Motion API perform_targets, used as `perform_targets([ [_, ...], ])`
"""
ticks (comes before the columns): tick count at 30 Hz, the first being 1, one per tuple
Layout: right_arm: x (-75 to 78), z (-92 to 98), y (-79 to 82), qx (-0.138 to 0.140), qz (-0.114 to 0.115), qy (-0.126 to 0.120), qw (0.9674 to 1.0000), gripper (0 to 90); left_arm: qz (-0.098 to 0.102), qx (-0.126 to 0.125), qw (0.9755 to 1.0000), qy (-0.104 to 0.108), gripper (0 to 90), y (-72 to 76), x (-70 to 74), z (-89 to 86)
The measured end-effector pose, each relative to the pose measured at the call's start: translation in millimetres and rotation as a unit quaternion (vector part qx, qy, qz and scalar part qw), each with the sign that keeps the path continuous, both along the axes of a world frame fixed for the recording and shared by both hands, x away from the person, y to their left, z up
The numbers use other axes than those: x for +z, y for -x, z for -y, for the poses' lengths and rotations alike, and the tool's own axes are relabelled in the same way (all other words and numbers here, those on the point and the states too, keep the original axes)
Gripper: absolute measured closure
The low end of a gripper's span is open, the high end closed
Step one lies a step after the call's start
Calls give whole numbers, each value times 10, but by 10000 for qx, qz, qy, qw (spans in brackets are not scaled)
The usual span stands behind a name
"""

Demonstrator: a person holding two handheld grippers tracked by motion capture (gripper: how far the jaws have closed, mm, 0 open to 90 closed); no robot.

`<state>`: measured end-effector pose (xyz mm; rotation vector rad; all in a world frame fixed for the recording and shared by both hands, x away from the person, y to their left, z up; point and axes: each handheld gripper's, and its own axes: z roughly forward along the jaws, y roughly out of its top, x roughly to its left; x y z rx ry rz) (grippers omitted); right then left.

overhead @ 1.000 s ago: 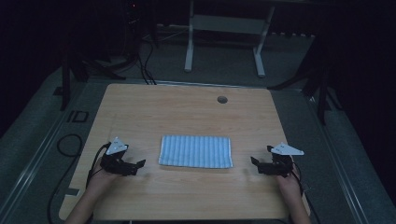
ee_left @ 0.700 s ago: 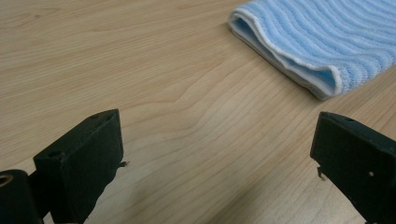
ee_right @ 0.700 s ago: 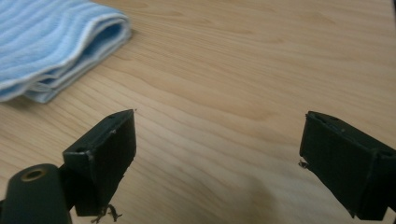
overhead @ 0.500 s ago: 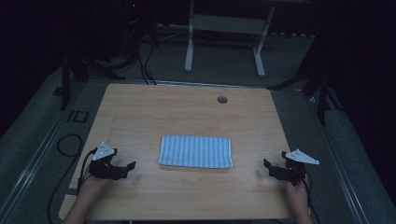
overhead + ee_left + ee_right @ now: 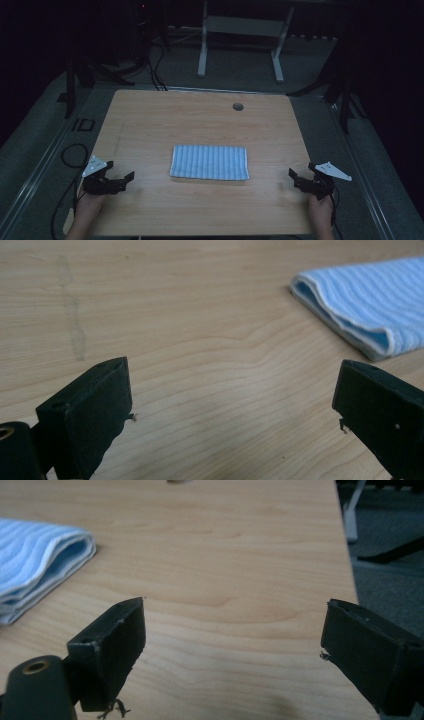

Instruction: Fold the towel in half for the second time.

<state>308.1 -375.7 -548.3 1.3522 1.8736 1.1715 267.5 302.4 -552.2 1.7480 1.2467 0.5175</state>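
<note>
We are seeing a folded cloth (image 5: 209, 162) striped pale blue and white, with what seems a white edge, lying on a light wood-grain table (image 5: 200, 115). Both grippers' jaws are showing black; the floor is looking grey.

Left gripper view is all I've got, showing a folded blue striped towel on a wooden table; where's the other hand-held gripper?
Observer: The right hand-held gripper sits near the light wooden table's right edge, jaws apart.
Operator: Is it touching the towel?
Observer: No, bare wood separates it from the folded blue striped towel.
Operator: Anything else on the table?
Observer: A small round hole near the far edge.
</note>
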Motion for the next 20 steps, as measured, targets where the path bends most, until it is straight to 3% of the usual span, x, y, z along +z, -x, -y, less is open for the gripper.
perform_targets([
  [3,12,37,13,-89,145,-99,9998,108,31,66,10000,60,30,21,-4,-29],
  [8,2,103,29,-107,164,-472,9987,108,63,94,9999,32,30,52,-28,-30],
  [13,-28,89,9,-225,-4,-345,9992,108,111,170,9998,18,30,70,-26,-42],
  [20,-26,79,15,-216,23,-296,9993,108,140,231,9996,110,30,82,-26,-69],
])
